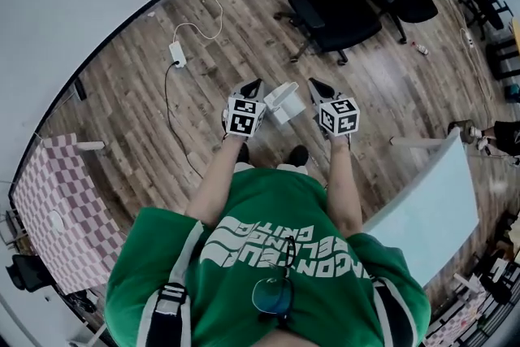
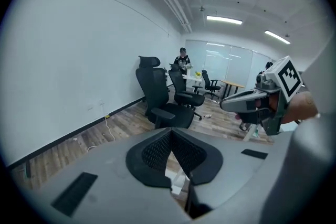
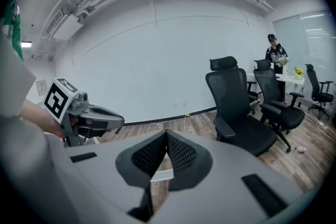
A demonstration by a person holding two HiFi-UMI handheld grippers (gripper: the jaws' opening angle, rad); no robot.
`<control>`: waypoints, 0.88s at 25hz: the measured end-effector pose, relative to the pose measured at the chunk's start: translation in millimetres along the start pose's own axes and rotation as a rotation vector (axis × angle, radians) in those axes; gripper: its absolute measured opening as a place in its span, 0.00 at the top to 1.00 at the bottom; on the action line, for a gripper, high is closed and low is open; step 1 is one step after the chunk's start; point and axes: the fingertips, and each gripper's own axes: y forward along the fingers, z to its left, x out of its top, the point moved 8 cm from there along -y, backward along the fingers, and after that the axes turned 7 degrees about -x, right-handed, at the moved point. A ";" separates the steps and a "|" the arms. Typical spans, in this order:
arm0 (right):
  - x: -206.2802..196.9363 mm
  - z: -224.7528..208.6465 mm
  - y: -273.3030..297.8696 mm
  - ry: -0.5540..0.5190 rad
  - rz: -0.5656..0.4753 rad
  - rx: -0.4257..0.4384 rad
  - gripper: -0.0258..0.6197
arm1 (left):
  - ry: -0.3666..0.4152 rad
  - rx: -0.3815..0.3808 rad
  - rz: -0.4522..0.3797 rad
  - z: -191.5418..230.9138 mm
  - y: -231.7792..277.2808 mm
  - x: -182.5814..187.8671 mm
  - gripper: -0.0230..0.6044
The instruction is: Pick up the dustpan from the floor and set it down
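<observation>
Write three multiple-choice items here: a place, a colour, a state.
1. In the head view the white dustpan shows: A) between the left hand-held gripper and the right hand-held gripper B) on a chair C) beside the wall.
2. The person's shirt is: A) red B) green C) black.
3. The left hand-held gripper's jaws are: A) wide apart B) together C) round a cable.
Answers: 1 A, it sits between them; 2 B, green fills the lower head view; 3 B, their tips meet in the left gripper view.

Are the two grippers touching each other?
Apart. The head view shows the left gripper and right gripper side by side, with the dustpan and floor showing between them.
</observation>
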 end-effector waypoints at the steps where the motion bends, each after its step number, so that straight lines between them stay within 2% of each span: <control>1: 3.4 3.8 3.3 -0.009 -0.004 0.014 0.95 | -0.012 0.003 -0.015 2.3 -4.5 1.4 0.96; 10: 16.0 27.1 20.5 -0.059 -0.024 0.112 0.95 | -0.060 0.031 -0.044 11.3 -26.6 -2.3 0.96; 22: 13.5 28.3 22.9 -0.065 -0.016 0.138 0.95 | -0.062 0.014 -0.055 7.0 -27.6 -2.8 0.96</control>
